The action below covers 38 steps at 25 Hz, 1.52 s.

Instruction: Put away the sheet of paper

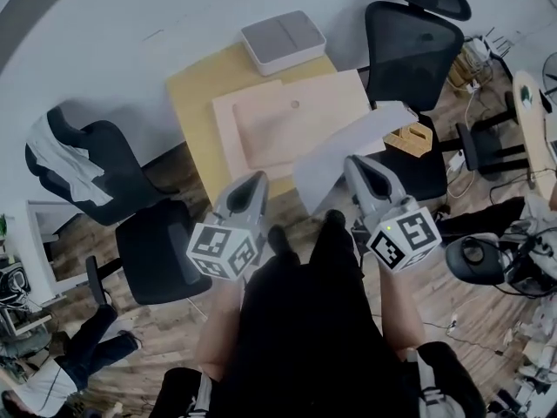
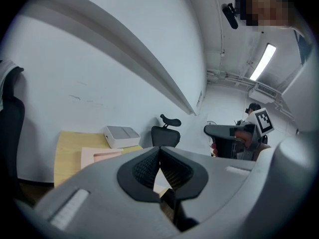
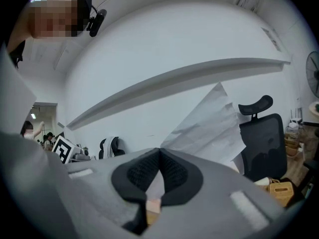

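The sheet of paper (image 1: 376,127) is white and slightly creased. It hangs in the air over the near right corner of the wooden table (image 1: 193,103). My right gripper (image 1: 353,164) is shut on its lower edge. In the right gripper view the sheet of paper (image 3: 212,126) rises up and to the right from between the pressed pads (image 3: 172,171). My left gripper (image 1: 254,183) is held beside it at the same height, a little left of the sheet and not touching it. Its jaws meet at the tips with nothing between them, as the left gripper (image 2: 159,149) view shows.
A pale pink flat board (image 1: 287,120) lies on the table, with a white box (image 1: 283,40) behind it. Black office chairs stand at the left (image 1: 148,242) and at the back right (image 1: 411,46). Cables and gear crowd the floor at the right (image 1: 513,259).
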{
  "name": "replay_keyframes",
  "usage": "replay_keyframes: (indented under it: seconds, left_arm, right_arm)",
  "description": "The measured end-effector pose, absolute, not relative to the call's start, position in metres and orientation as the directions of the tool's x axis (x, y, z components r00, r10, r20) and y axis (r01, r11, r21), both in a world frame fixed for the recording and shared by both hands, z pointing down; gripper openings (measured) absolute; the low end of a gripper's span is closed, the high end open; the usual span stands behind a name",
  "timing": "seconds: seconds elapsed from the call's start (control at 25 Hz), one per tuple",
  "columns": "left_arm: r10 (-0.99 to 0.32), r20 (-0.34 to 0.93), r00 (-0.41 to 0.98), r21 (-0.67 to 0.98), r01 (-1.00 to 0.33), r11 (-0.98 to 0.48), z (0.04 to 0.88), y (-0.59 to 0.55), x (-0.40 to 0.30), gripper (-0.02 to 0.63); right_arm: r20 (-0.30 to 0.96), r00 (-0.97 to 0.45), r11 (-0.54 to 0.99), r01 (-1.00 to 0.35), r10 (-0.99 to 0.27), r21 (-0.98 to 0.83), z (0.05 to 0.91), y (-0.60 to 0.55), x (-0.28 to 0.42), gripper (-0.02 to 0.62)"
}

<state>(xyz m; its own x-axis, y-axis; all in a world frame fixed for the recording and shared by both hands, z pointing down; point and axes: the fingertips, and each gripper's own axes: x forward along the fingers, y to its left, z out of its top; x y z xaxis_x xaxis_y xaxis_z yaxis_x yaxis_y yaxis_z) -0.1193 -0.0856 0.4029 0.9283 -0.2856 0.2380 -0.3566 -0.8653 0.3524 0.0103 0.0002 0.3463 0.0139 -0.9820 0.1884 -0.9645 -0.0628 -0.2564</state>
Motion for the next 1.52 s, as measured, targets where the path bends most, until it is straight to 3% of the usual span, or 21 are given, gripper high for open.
replay_keyframes:
  seconds: [0.44, 1.0, 1.52]
  left_arm:
    - [-0.426, 0.26, 0.866, 0.336, -0.495, -0.801, 0.399, -0.141, -0.07, 0.009]
    - [-0.62, 0.282, 0.732, 0.271, -0.681, -0.681, 0.388, -0.18, 0.001, 0.009]
    - [-0.735, 0.32, 0.598, 0.268, -0.801, -0.535, 0.406, -0.178, 0.007, 0.009]
  right_arm:
    - [0.196, -0.216, 0.146, -0.937, -0.957, -0.318, 0.355, -0.082, 0.048, 0.002]
    - [0.18, -0.5, 0.382, -0.808, -0.847, -0.448, 0.379, -0.148, 0.112, 0.002]
    - [0.277, -0.689, 0.445, -0.671, -0.669, -0.593, 0.444, -0.163, 0.125, 0.002]
